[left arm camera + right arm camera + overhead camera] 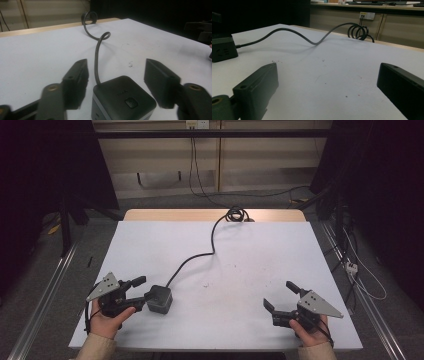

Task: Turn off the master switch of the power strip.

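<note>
My left gripper [142, 289], jaws spread, straddles the cube power strip [159, 298], ready to clamp; right gripper [281, 296] waits open at four o'clock.

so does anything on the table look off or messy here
Nothing is damaged or spilled. The black power cube sits upright between the open left gripper, its cable winding back to a coil at the table's far edge. A few dark specks mark the white tabletop.
</note>
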Available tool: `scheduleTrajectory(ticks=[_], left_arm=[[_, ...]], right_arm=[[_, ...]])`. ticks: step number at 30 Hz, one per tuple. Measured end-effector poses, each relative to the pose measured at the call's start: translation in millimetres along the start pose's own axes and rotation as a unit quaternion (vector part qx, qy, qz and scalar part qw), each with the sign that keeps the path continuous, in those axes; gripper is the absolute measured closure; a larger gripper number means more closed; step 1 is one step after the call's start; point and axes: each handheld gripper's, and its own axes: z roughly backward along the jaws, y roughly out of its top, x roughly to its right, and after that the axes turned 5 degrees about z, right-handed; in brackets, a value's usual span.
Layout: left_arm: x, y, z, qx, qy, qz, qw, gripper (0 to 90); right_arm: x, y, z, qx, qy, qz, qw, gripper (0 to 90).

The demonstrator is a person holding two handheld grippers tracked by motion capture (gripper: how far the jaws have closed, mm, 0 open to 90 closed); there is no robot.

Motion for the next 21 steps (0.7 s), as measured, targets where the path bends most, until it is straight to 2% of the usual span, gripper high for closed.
scheduleTrajectory(ticks=[2, 5, 6, 7, 8, 9, 11, 18, 21], left_arm=[[0.2, 0.7, 1.1, -0.001, 0.002, -0.001, 1.0000, 48.2], [-0.6, 2.2, 3.6, -0.004, 0.003, -0.005, 1.0000, 55.0], [-0.8, 3.0, 4.5, -0.006, 0.001, -0.008, 1.0000, 63.3], [-0.6, 3.7, 4.9, -0.005, -0.004, -0.008, 0.9999, 67.2], [-1.0, 4.4, 5.4, -0.007, -0.003, -0.013, 0.9999, 67.2], [-0.6, 4.5, 5.7, -0.008, -0.004, -0.011, 0.9999, 73.2], [-0.5, 4.1, 5.7, -0.009, -0.009, -0.011, 0.9999, 78.1], [2.9, 4.2, 3.9, -0.021, -0.024, -0.018, 0.9993, 89.2], [2.7, 3.0, 3.0, -0.022, -0.025, -0.018, 0.9993, 90.0]], right_arm=[[0.2, -0.1, 0.9, 0.000, -0.002, -0.002, 1.0000, 3.3], [0.5, 0.0, 1.2, 0.000, -0.004, -0.002, 1.0000, 3.3], [0.7, 0.1, 1.3, 0.000, -0.006, -0.002, 1.0000, 3.3], [0.9, 0.1, 1.4, 0.000, -0.007, -0.002, 1.0000, 3.3], [0.9, 0.1, 1.4, 0.000, -0.007, -0.002, 1.0000, 3.3], [1.3, 0.3, 1.4, 0.001, -0.008, -0.002, 1.0000, 3.3], [1.7, 0.4, 1.1, 0.001, -0.010, -0.001, 0.9999, 3.4], [1.8, 0.0, 0.0, -0.001, -0.010, -0.001, 0.9999, 3.5], [2.1, -0.1, 0.6, -0.001, -0.010, -0.002, 0.9999, 3.4]])
